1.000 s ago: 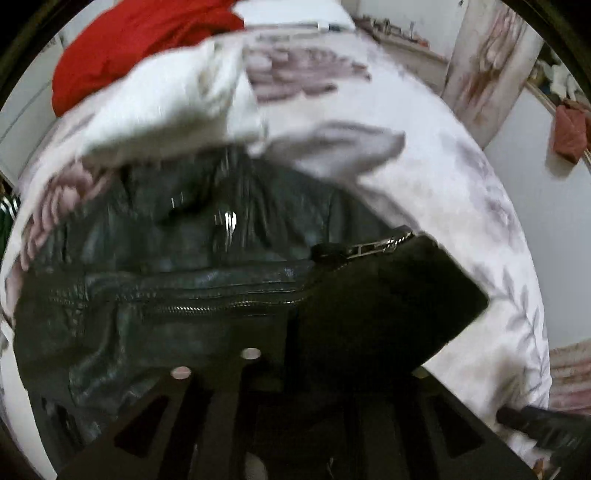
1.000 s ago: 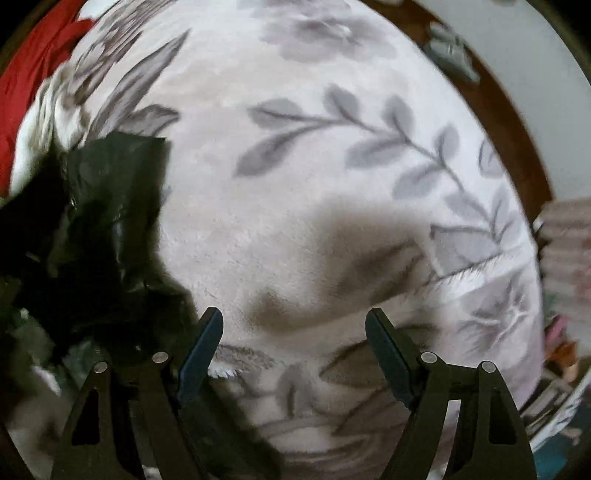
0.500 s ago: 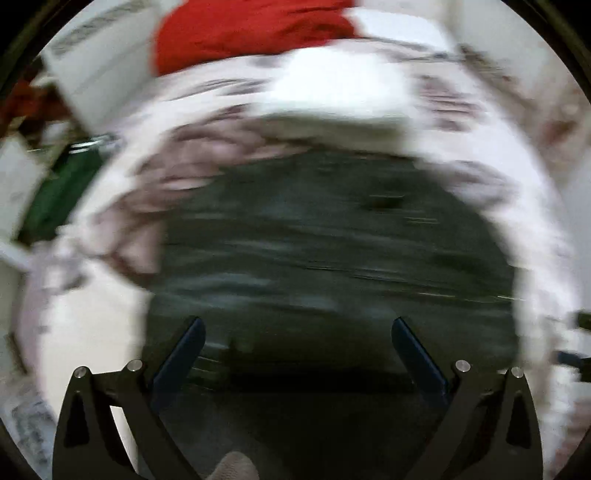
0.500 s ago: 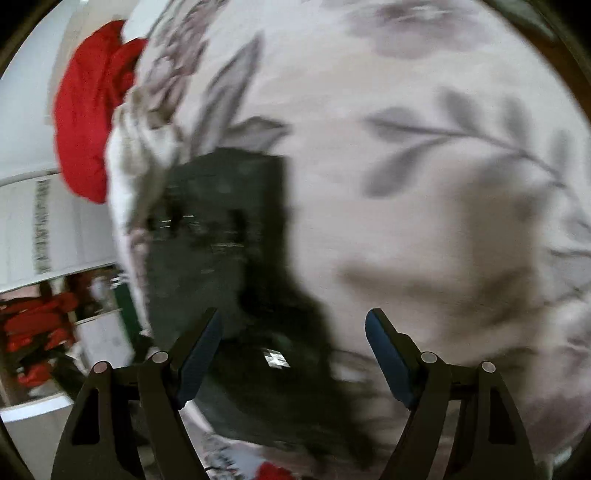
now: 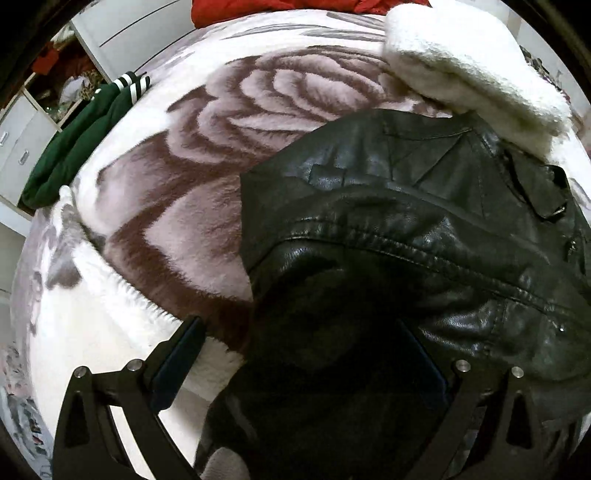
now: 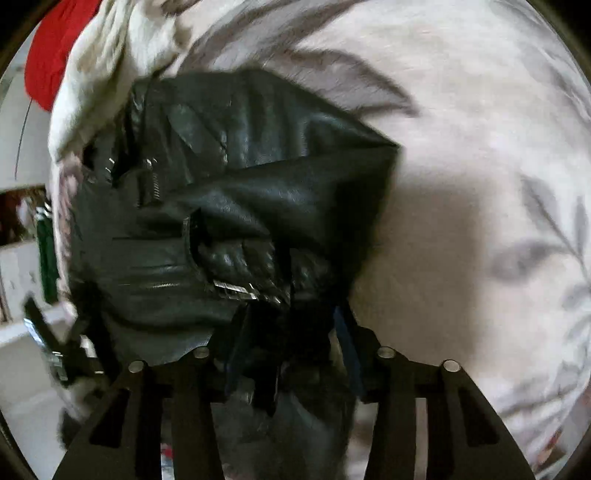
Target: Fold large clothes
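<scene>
A black leather jacket (image 5: 406, 229) lies partly folded on a floral blanket (image 5: 177, 206). My left gripper (image 5: 303, 354) is open, its left finger over the blanket and its right finger over the jacket's dark edge. In the right wrist view the jacket (image 6: 240, 192) is bunched, with zippers showing. My right gripper (image 6: 291, 354) has closed in on a fold of the jacket's near edge, which fills the gap between its blue pads.
A white fluffy garment (image 5: 469, 62) lies on the blanket beyond the jacket. A red cloth (image 5: 280, 5) sits at the far edge. A green garment (image 5: 74, 136) hangs at the blanket's left side by white drawers (image 5: 18, 147). Bare blanket (image 6: 480, 184) spreads to the right.
My left gripper opened, let go of the jacket and swung left. My right gripper moved left onto the jacket and closed from open onto its near edge.
</scene>
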Demonstrator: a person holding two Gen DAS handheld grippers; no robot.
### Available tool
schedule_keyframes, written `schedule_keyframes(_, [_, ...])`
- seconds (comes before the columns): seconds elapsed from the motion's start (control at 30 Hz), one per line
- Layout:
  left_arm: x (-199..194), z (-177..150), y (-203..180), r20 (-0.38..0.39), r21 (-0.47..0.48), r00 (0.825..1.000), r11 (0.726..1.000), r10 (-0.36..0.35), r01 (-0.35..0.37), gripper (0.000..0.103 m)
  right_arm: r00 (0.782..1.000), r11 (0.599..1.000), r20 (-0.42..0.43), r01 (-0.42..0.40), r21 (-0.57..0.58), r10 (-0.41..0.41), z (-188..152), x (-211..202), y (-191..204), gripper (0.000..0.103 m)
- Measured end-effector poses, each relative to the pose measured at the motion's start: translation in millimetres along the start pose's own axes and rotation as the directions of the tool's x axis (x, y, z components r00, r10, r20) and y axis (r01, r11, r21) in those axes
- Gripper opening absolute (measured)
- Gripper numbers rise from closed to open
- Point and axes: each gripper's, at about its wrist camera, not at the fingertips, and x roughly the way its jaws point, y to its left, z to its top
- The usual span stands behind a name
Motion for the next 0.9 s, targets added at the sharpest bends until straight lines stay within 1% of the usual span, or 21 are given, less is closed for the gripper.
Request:
schedule_keyframes(0.07, [-12.6,-2.4,-2.1,0.001,0.007,1.0,1.0,0.021,-0.021,0.103,0.999,1.0,0.031,0.016,0.009,-0.016,-10.3,-26.3,-2.0,0.06])
schedule_keyframes(0.1, [-23.9,-6.5,-6.3,0.013,0.016,1.0,0.999,0.028,-0.028,0.103,0.998,0.999,0.043,0.036,-0.001,-0.036,-17.8,-34.8,-0.3,0.062])
schedule_keyframes(0.13, [-32.1,-10.2,-8.2,0.028,0.022,0.999,0.999,0.033,-0.033,0.103,0.998,0.998,0.031,0.056,-0.025,-0.055,-28.9,-36.9,4.3,0.062])
schedule_keyframes(0.2, [-42.9,-21.5,-7.7,0.046,0.035,0.998,0.999,0.038,-0.04,0.103,0.994,0.992,-0.042,0.094,-0.085,-0.098,-46.8,-20.0,15.6,0.062])
schedule_keyframes(0.23, [-45.8,-25.6,-8.6,0.051,0.044,0.998,0.998,0.047,-0.049,0.103,0.989,0.986,-0.059,0.125,-0.114,-0.132,-53.1,-9.1,20.8,0.062])
schedule_keyframes(0.3, [-41.8,-32.0,-9.8,0.061,0.078,0.994,0.993,0.087,-0.091,0.103,0.977,0.97,-0.034,0.202,-0.136,-0.209,-61.7,12.9,26.6,0.061])
schedule_keyframes(0.33, [-34.1,-35.6,-10.2,0.06,0.096,0.991,0.988,0.118,-0.123,0.103,0.975,0.966,-0.015,0.217,-0.143,-0.221,-63.4,19.6,28.4,0.051])
schedule_keyframes(0.37, [-25.6,-33.1,-5.8,0.053,0.102,0.991,0.987,0.123,-0.128,0.103,0.97,0.956,0.016,0.243,-0.162,-0.244,-65.4,25.9,31.9,0.027])
schedule_keyframes(0.4, [-19.1,-35.0,-3.5,0.048,0.098,0.993,0.989,0.105,-0.11,0.103,0.958,0.94,0.041,0.286,-0.185,-0.283,-67.1,30.7,34.8,0.024])
schedule_keyframes(0.43, [-14.6,-33.3,-0.9,0.046,0.088,0.995,0.992,0.089,-0.093,0.103,0.949,0.932,0.065,0.316,-0.175,-0.31,-68.5,33.4,29.8,0.024])
schedule_keyframes(0.47, [-13.1,-33.0,-0.2,0.043,0.076,0.996,0.994,0.076,-0.08,0.103,0.954,0.944,0.066,0.3,-0.137,-0.293,-68.6,34.0,23.3,0.024])
schedule_keyframes(0.5, [-14.5,-32.7,-1.5,0.04,0.071,0.996,0.994,0.084,-0.086,0.103,0.958,0.954,0.071,0.284,-0.098,-0.278,-68.4,33.2,16.3,0.024])
schedule_keyframes(0.57, [-23.3,-32.3,-7.2,0.054,0.078,0.99,0.988,0.128,-0.132,0.103,0.956,0.953,0.084,0.287,-0.094,-0.28,-70.5,31.7,18.1,0.024])
schedule_keyframes(0.6, [-30.7,-33.5,-11.8,0.064,0.084,0.986,0.983,0.157,-0.162,0.103,0.961,0.957,0.078,0.273,-0.094,-0.266,-71.4,30.3,20.5,0.024])
schedule_keyframes(0.63, [-37.3,-35.6,-15.6,0.069,0.085,0.983,0.981,0.171,-0.177,0.103,0.973,0.971,0.041,0.228,-0.074,-0.226,-70.5,26.9,19.8,0.025])
schedule_keyframes(0.67, [-49.0,-40.4,-21.5,0.076,0.079,0.979,0.978,0.187,-0.193,0.103,0.983,0.981,0.006,0.186,-0.049,-0.186,-70.7,22.5,13.7,0.03])
schedule_keyframes(0.7, [-59.4,-46.5,-27.2,0.085,0.073,0.975,0.975,0.205,-0.212,0.103,0.991,0.991,-0.033,0.132,-0.013,-0.132,-71.1,14.7,3.6,0.033])
schedule_keyframes(0.77, [-77.5,-62.8,-43.8,0.088,0.069,0.966,0.966,0.243,-0.249,0.103,0.998,0.998,-0.052,0.046,0.032,-0.045,-72.8,-3.0,-10.6,0.049])
schedule_keyframes(0.8, [-84.3,-71.1,-51.6,0.085,0.067,0.964,0.964,0.251,-0.256,0.103,0.998,0.999,-0.045,0.036,0.041,-0.034,-74.9,-15.6,-18.8,0.052])
schedule_keyframes(0.83, [-91.2,-80.4,-60.6,0.077,0.06,0.965,0.965,0.252,-0.257,0.103,0.998,0.998,-0.033,0.053,0.035,-0.052,-77.7,-29.6,-26.8,0.053])
schedule_keyframes(0.9, [-106.3,-108.0,-86.3,0.041,0.043,0.973,0.972,0.228,-0.23,0.103,0.997,0.997,-0.018,0.072,0.006,-0.072,-81.1,-49.9,-39.9,0.054])
